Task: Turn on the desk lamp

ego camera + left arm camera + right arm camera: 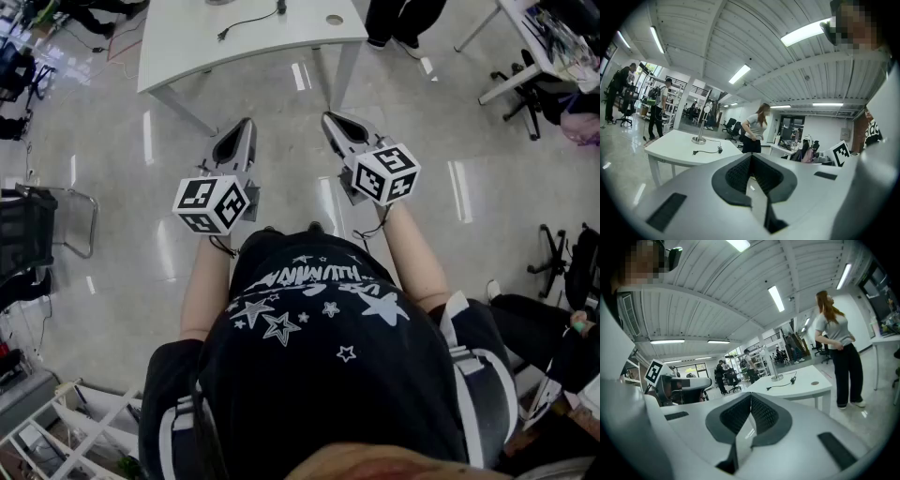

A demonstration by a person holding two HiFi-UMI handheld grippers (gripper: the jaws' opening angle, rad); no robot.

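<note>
**Left claw** (751,158): jaws pressed together with nothing between them. It is held in the air over the floor (112,187), centre left of the head view, short of the worktop.

**Right claw** (750,398): jaws likewise closed together and empty. It sits centre right of the head view, level with the left claw.

**Worktop** (187,47): white, at the upper centre of the head view, well apart from both claws.

**Desk lamp** (700,133): round base and upright pole standing on the worktop, left of centre in the left gripper view. Neither claw touches it.

**Cable** (246,21): black, lying on the worktop near the lamp base, with its plug end resting on the surface.

**Person** (839,350): standing beyond the worktop, at the right of the right gripper view.
</note>
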